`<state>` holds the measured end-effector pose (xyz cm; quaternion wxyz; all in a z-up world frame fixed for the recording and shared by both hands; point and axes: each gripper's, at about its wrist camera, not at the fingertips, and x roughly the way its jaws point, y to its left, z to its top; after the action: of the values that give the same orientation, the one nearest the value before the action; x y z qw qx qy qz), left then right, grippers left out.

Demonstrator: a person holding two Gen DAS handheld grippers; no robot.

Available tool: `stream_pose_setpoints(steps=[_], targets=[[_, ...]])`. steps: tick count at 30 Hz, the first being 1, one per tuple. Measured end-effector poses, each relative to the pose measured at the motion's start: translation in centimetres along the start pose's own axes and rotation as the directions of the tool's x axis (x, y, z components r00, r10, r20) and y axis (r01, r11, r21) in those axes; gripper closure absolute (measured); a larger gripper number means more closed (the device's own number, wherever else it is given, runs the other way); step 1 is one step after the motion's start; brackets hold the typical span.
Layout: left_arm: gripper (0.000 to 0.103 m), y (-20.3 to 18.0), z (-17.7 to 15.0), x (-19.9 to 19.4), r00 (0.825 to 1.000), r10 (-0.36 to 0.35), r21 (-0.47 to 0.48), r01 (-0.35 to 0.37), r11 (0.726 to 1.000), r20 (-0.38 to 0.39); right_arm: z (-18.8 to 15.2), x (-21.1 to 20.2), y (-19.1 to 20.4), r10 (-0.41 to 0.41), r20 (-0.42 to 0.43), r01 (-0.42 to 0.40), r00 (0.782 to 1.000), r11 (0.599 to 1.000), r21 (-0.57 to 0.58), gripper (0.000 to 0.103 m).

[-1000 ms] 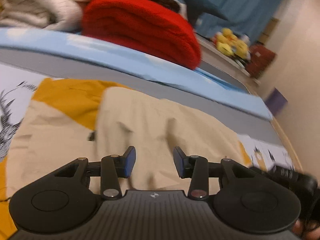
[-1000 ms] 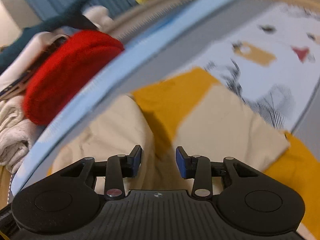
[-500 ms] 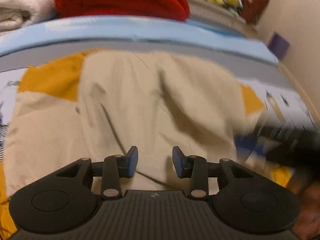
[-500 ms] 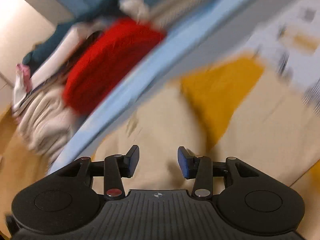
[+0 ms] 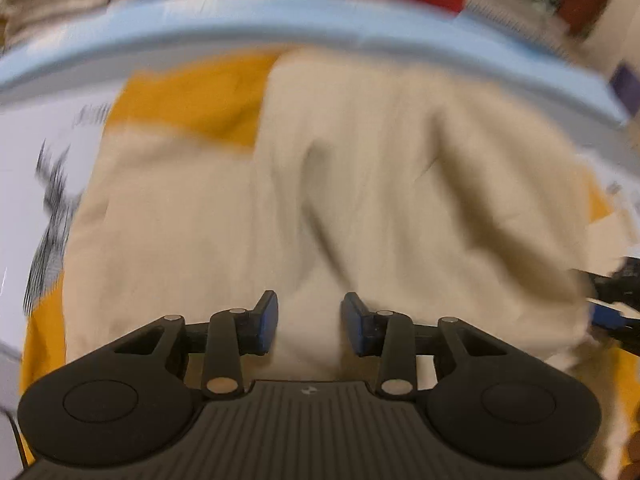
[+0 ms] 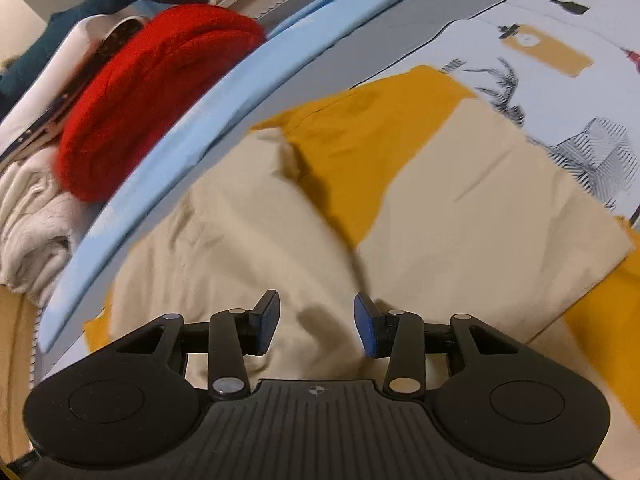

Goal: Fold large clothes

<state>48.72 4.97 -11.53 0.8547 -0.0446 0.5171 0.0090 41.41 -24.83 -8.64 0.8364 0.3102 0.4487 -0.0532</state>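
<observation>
Garment, beige-and-mustard (image 6: 460,216) | we judge partly folded, rumpled, folds remaining | left gripper (image 5: 308,318) jaws spread, empty | right gripper (image 6: 316,324) jaws spread, empty

No word, brand or number can be read anywhere before my jaws. The printed bedsheet (image 6: 568,20) carries only drawings: black sketch lines, an ochre tag-like shape and a short dark mark beside the yellow cloth that may be lettering, too small and blurred to make out. My own gripper body shows a small round emblem at its centre, without letters, in both wrist views.
</observation>
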Motion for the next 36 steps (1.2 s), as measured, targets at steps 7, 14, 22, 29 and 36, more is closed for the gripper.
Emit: stream_pose_setpoints(steps=[7,14,22,29,36], targets=[[0.06,1.6,1.5,-7.8,0.97,-0.05,-0.063,0.067,0.996,0.24,0.5,-3.1,-0.1,0.008,0.059,-0.006,0.998,0.999,-0.032,0.059],[0.06,3.0,-1.8,-19.8,0.848,-0.091,0.067,0.065,0.996,0.522,1.2,-15.6,3.5,0.228,0.423,-0.05,0.877,0.919,-0.39,0.059],[0.06,7.8,-14.9,-34.5,0.739,-0.087,0.086,0.039,0.995,0.669,-4.5,-34.0,-0.6,0.382,0.651,0.045,0.656,0.841,-0.538,0.059],[0.079,13.3,-27.9,-39.2,0.737,-0.041,0.05,0.01,0.999,0.674,-13.0,-43.7,-9.7,0.299,0.742,0.159,0.601,0.864,-0.477,0.059],[0.079,16.0,-32.3,-41.8,0.739,-0.052,-0.065,0.128,0.99,0.671,-19.2,-44.6,-16.6,0.168,0.771,0.207,0.615,0.909,-0.363,0.084]])
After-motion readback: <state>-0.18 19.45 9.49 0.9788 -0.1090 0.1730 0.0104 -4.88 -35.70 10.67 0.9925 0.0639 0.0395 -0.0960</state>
